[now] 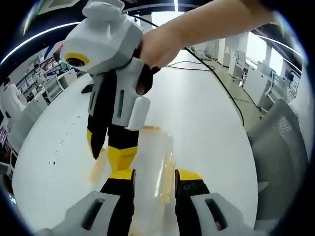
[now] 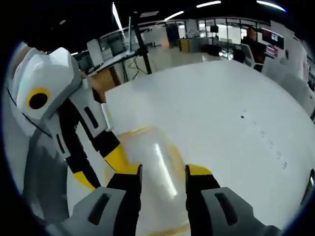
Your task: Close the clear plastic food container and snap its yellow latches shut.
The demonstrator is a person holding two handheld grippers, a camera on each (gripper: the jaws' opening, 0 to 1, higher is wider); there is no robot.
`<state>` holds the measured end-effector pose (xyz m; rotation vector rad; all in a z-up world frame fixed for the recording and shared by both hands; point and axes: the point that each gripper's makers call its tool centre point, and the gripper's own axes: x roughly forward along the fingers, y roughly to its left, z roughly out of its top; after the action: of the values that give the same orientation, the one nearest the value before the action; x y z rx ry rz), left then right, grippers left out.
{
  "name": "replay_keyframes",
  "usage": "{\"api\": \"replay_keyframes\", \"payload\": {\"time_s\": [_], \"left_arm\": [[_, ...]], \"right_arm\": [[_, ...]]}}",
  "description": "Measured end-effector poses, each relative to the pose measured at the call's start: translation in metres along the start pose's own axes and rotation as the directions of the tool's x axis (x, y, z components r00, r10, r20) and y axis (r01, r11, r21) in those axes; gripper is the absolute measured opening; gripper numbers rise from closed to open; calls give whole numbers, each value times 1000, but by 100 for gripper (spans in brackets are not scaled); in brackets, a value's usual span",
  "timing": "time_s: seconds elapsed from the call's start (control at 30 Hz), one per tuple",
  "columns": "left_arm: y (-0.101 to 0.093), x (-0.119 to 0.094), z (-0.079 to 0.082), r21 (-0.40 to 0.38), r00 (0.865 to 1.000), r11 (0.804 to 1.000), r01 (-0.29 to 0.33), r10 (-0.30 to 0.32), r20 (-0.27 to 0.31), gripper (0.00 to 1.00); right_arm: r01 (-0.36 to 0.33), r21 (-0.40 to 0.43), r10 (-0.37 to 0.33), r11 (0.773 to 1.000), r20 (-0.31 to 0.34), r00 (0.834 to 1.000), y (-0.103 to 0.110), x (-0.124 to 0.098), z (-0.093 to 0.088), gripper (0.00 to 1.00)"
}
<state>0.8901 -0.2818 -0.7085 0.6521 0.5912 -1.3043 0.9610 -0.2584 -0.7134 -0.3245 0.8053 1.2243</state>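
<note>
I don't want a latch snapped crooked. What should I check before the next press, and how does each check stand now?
1. Container resting on the table: ok.
2. Lid seated flat all round: cannot tell; the clear plastic blurs its edges.
3. Left tongs open and straddling the container: ok.
4. Right tongs open over the container: ok.
5. Right tongs' tips at the container's yellow side edge in the left gripper view: ok, though contact cannot be told.
6. Yellow latches snapped down: cannot tell.
</note>
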Motion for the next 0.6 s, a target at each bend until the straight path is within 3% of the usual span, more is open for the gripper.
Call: {"api": "replay_keyframes", "payload": {"time_s": [0.23,0.6], "left_arm": [[-4,1,-4,42,1000,999,4,-3,-24,25],[-5,5,-1,71,999,997,12,-9,-35,25]], "right_arm": [[-45,-16,44,999,-38,998,2,1,-6,31],[-109,-38,107,993,-35,994,4,5,-3,31]]}}
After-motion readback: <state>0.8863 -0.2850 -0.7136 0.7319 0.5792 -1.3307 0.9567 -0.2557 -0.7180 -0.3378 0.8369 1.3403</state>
